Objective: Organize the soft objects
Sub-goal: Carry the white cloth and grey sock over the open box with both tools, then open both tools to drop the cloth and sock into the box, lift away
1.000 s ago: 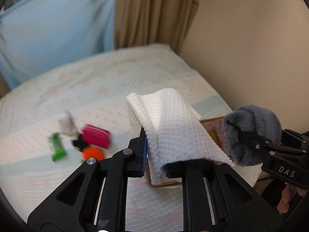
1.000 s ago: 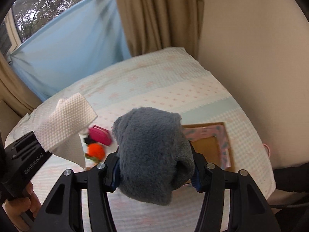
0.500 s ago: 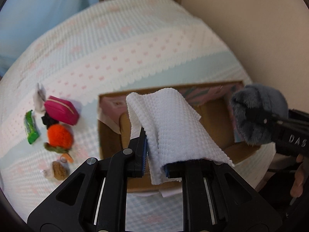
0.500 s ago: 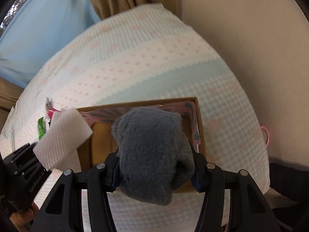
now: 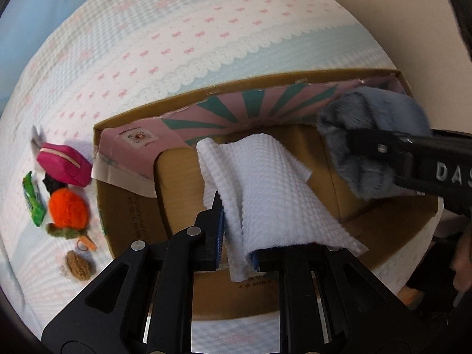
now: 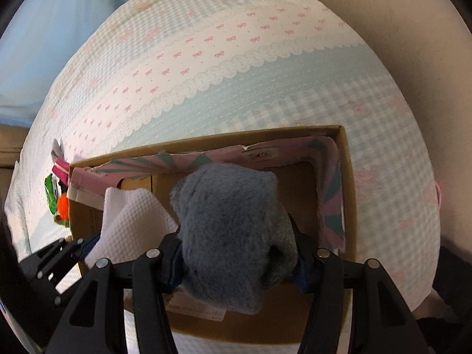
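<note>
An open cardboard box (image 5: pixel 265 80) with pink and green striped flaps lies on the bed. My left gripper (image 5: pixel 238 236) is shut on a white waffle cloth (image 5: pixel 259 188) and hangs over the middle of the box, pointing down. My right gripper (image 6: pixel 236 268) holds a grey fluffy cloth (image 6: pixel 230 221) over the box's right half. Its jaws are opening, with the cloth still between the pads. In the left wrist view the grey cloth (image 5: pixel 371 141) hangs to the right of the white one. In the right wrist view the white cloth (image 6: pixel 132 221) shows at the left.
On the bedspread left of the box lie a pink pouch (image 5: pixel 63 165), an orange plush (image 5: pixel 67 209), a green packet (image 5: pixel 32 203) and a small brown item (image 5: pixel 78 268). A beige wall (image 5: pixel 413 14) runs close along the right. A hand (image 5: pixel 463 265) shows at the right edge.
Both grippers have come down and tilted over the box, each still carrying its cloth. The box now fills the view below them, and the window and curtain have left the frame.
</note>
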The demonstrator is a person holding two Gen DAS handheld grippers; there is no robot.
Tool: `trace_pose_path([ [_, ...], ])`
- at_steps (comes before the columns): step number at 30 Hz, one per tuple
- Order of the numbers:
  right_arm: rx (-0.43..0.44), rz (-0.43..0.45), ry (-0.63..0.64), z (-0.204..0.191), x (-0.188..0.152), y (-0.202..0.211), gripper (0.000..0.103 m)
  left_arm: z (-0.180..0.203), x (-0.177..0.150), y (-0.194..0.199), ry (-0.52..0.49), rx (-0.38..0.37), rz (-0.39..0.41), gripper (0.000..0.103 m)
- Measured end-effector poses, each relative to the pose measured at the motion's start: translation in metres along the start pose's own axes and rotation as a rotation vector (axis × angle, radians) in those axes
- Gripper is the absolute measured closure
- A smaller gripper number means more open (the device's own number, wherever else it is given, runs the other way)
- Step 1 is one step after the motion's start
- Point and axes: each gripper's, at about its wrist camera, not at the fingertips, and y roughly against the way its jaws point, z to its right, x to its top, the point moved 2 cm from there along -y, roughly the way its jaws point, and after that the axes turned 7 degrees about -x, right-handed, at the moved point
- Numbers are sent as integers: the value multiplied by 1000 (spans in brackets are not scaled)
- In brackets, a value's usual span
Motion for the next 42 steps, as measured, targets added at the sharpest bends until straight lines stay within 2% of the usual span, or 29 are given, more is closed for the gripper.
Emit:
trace_pose_path([
  [1,12,-9,-4,-2,2,-1,38,0,-1,-2,-8,13,-24,90],
  [2,16,-12,-4,-3,1,-1,22,1,-3,-9,-26,31,-64,90],
  [4,23,-8,5,-4,2,-4,0,0,-9,-19,-39,61,-114,90],
  [9,32,32,14,-2,-3,1,0,-5,-20,-26,-27,49,-140,90],
  [12,51,29,8,-2,-7,1,0,-7,-18,-20,12,-48,-103,88],
  [13,53,35,7,-1,-8,2,0,-9,-17,-15,37,-99,-86,82],
  [15,48,49,10,-1,-11,5,0,-12,-14,-10,61,-140,-71,5],
  [16,44,58,12,-1,-12,6,0,-12,-13,-7,63,-142,-50,1],
  [26,42,83,-4,-1,-16,16,0,-6,-11,0,28,-85,-45,0],
  [30,41,99,-11,0,-20,27,0,1,-13,20,6,-86,-33,0],
  [37,26,171,-22,-3,-36,66,0,7,-29,66,-14,-93,42,0],
  [42,13,235,-27,-13,-52,104,0,3,-43,118,-36,-82,138,0],
])
